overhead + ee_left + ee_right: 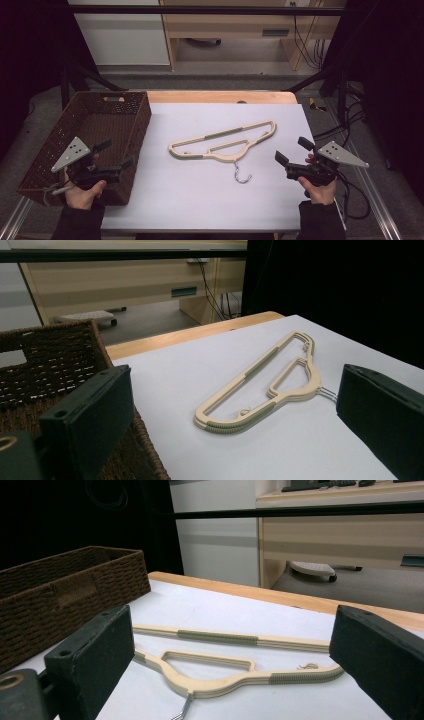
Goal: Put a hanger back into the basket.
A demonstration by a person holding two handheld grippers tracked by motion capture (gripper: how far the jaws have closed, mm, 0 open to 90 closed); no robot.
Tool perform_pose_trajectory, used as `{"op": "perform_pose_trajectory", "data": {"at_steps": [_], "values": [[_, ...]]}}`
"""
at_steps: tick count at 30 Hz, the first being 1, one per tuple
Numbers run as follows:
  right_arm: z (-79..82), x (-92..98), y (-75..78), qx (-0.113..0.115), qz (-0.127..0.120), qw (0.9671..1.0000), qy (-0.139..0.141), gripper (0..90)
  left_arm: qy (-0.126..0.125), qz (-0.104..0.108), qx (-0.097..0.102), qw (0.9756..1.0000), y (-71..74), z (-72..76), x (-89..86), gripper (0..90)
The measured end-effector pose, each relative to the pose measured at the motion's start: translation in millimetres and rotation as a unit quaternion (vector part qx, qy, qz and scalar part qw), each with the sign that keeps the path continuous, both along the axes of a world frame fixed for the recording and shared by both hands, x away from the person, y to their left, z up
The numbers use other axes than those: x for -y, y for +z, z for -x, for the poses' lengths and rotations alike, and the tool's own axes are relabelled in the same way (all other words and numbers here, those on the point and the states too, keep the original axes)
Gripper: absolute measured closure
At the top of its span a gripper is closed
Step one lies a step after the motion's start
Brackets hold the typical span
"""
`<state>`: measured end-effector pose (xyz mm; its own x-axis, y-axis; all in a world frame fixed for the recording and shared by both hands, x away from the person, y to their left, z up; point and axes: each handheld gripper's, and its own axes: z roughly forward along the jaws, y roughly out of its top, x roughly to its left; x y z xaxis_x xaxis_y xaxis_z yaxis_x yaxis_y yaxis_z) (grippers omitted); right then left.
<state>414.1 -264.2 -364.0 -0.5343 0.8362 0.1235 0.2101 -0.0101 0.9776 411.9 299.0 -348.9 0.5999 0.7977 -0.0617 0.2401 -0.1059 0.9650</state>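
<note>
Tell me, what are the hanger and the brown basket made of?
The clothes hanger looks like pale wood in glued layers: thin lines run along its edge. Its grey-green ribbed strips may be rubber grips, and the hook looks like shiny metal wire. The brown basket looks woven from twisted cord or paper rope; its walls show a tight matte weave with small gaps.

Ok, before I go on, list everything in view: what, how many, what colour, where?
hanger: one, cream with grey grip strips and a metal hook, flat mid-table
basket: one, dark brown woven, left edge of the table
table: one, white top with a wooden far edge
cabinet: one, light wood, on the floor beyond
left gripper: one, black, open, over the basket's near right corner
right gripper: one, black, open, right of the hanger
</note>
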Motion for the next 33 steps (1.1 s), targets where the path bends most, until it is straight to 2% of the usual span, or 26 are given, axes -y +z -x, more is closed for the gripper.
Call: {"op": "perform_pose_trajectory", "data": {"at_steps": [7, 12, 14, 18, 25, 29, 30, 33], "values": [[-1.6, -3.9, -1.2, -0.012, 0.001, 0.9999, -0.007, 7.7, 0.003, 0.000, -0.002, 1.0000, -2.2, -0.8, -1.6, 1.8], [-6.0, -20.7, -2.3, -0.022, 0.022, 0.9994, -0.016, 12.9, 0.005, -0.001, -0.006, 1.0000, -5.6, -4.0, -3.5, 1.9], [-7.1, -24.6, -2.9, -0.027, 0.020, 0.9993, -0.018, 13.6, 0.006, -0.001, -0.007, 1.0000, -6.3, -4.5, -3.8, 1.9], [-13.3, -36.7, -5.9, -0.045, 0.031, 0.9983, -0.019, 14.0, 0.008, -0.004, -0.009, 0.9999, -8.4, -6.4, -4.9, 1.8], [-23.4, -57.4, -4.4, -0.057, 0.034, 0.9976, -0.017, 16.7, 0.011, -0.004, -0.012, 0.9999, -10.7, -8.6, -5.3, 1.8], [-29.7, -73.6, -8.7, -0.071, 0.053, 0.9960, -0.011, 19.6, 0.013, -0.007, -0.011, 0.9998, -10.5, -7.8, -7.3, 1.9], [-31.5, -77.1, -10.8, -0.076, 0.058, 0.9954, -0.011, 20.6, 0.014, -0.003, -0.011, 0.9998, -10.5, -7.6, -7.4, 2.0], [-37.7, -85.3, -20.2, -0.096, 0.074, 0.9925, -0.019, 23.7, 0.015, -0.002, -0.010, 0.9998, -10.3, -8.0, -8.3, 2.1]]}}
